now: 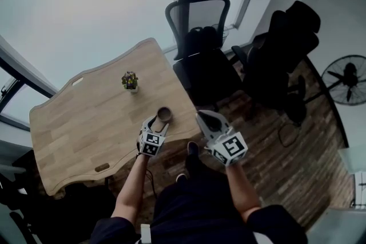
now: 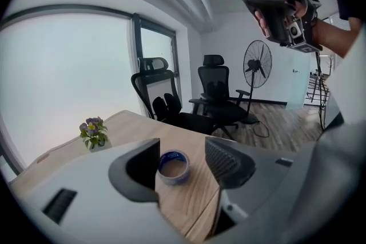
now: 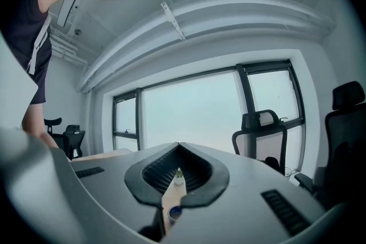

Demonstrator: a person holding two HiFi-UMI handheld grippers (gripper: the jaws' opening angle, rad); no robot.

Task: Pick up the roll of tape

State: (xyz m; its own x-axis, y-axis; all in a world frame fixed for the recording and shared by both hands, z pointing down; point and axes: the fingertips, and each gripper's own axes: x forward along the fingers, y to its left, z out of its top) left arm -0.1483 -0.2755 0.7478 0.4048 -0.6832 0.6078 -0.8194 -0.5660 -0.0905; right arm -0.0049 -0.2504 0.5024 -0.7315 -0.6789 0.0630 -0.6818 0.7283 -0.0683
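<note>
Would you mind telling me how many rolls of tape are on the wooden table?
1. The roll of tape lies flat near the edge of the table, between the open jaws of the left hand-held gripper. No other roll shows.

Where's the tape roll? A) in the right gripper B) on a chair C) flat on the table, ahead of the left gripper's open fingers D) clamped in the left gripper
C: the tape roll lies flat on the table, untouched, seen through the gap between the spread fingers of the left gripper.

Roll of tape (image 2: 173, 167) lies on the table (image 2: 137, 126) between wide-apart jaws.
</note>
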